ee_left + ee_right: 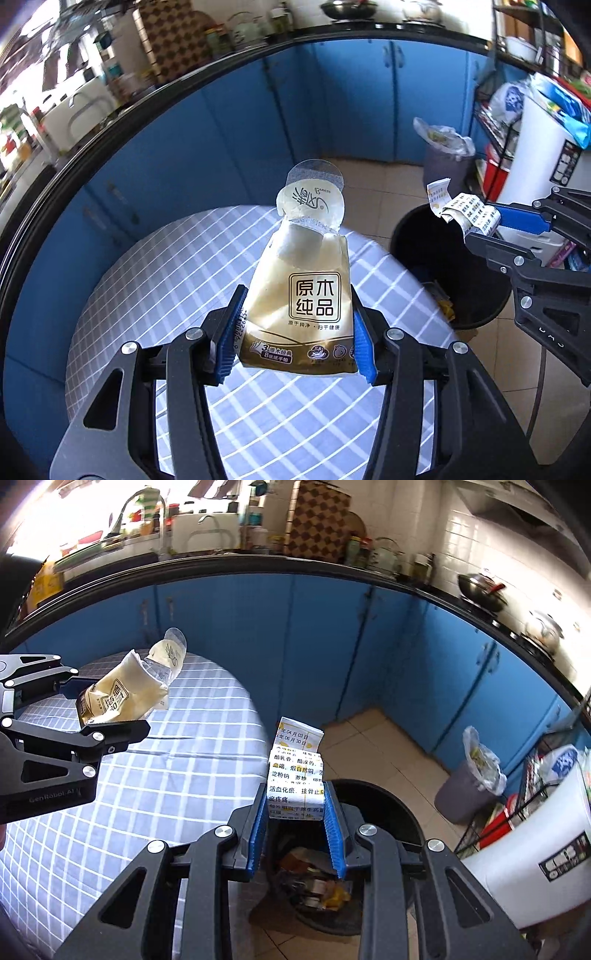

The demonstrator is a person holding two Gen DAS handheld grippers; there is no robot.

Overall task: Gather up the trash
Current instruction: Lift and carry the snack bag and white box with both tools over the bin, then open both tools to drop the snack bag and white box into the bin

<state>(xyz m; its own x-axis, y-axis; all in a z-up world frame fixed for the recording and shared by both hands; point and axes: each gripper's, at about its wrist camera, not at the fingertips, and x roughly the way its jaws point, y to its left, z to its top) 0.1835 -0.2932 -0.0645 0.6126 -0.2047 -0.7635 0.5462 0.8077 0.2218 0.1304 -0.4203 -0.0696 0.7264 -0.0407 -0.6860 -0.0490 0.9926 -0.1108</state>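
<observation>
Currently a tissue pack point(299, 291) is clamped in the left gripper point(295, 328) jaws over the worktop point(155, 295); folded paper point(295, 775) is pinched by the right gripper point(295, 819). Release is best delayed until each is above the black bin point(399, 812) at four o'clock.
</observation>
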